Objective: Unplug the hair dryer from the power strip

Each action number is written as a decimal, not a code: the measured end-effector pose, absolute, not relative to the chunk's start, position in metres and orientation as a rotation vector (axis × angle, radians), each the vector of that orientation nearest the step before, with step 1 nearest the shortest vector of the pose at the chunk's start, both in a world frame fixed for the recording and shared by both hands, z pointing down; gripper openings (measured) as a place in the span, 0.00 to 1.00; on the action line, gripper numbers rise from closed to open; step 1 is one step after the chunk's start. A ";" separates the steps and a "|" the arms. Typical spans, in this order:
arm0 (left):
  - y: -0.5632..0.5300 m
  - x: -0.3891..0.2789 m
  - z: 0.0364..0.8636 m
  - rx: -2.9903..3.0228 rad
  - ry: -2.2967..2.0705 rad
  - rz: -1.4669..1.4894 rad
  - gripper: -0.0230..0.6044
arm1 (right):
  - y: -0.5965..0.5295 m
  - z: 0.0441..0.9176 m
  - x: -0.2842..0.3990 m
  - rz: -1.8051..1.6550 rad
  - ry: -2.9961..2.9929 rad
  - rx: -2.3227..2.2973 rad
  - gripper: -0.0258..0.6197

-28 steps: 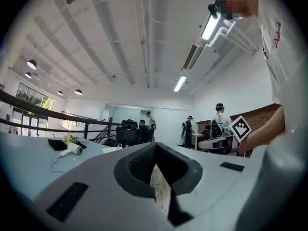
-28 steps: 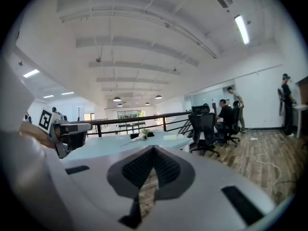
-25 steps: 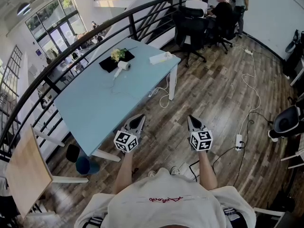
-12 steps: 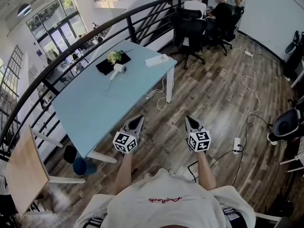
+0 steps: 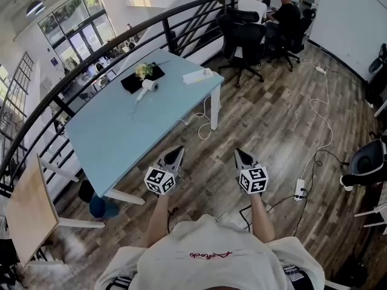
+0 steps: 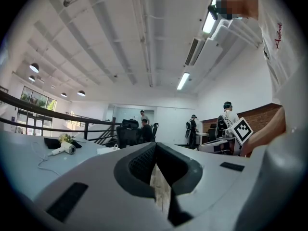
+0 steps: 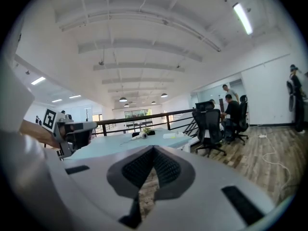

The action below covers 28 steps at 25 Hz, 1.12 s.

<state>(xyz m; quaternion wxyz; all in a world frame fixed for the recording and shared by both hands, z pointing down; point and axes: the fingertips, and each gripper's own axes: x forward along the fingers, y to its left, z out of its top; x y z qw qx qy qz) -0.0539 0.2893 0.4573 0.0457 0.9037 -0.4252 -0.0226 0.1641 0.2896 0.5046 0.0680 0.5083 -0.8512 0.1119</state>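
The white hair dryer (image 5: 149,86) lies on the far part of the light blue table (image 5: 115,138), next to a black mat with flowers (image 5: 136,77). Its cord trails over the tabletop. A white power strip (image 5: 198,75) rests near the table's far right corner, and a white cable (image 5: 204,116) hangs from that edge. My left gripper (image 5: 176,151) and right gripper (image 5: 240,153) are held side by side over the wooden floor, well short of the table's end, both shut and empty. The hair dryer (image 6: 65,149) shows far off in the left gripper view, and the hair dryer (image 7: 143,135) and strip (image 7: 173,135) in the right gripper view.
A curved black railing (image 5: 91,62) runs behind the table. Black office chairs (image 5: 245,38) and seated people are at the back. A second power strip (image 5: 298,190) with cables lies on the floor at right. A wooden table (image 5: 27,213) and a blue stool (image 5: 100,207) stand at left.
The table and floor have slid slightly down and left in the head view as I move forward. Both grippers keep their place in the view and stay shut.
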 end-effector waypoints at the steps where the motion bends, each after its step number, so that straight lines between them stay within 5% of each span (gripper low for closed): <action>1: 0.289 -0.052 0.459 2.756 -1.297 -0.063 0.05 | 0.289 0.507 0.165 0.343 -2.566 1.529 0.07; 28: 0.108 -0.086 0.485 2.753 -1.192 -0.111 0.05 | 0.119 0.526 0.115 0.337 -2.496 1.534 0.07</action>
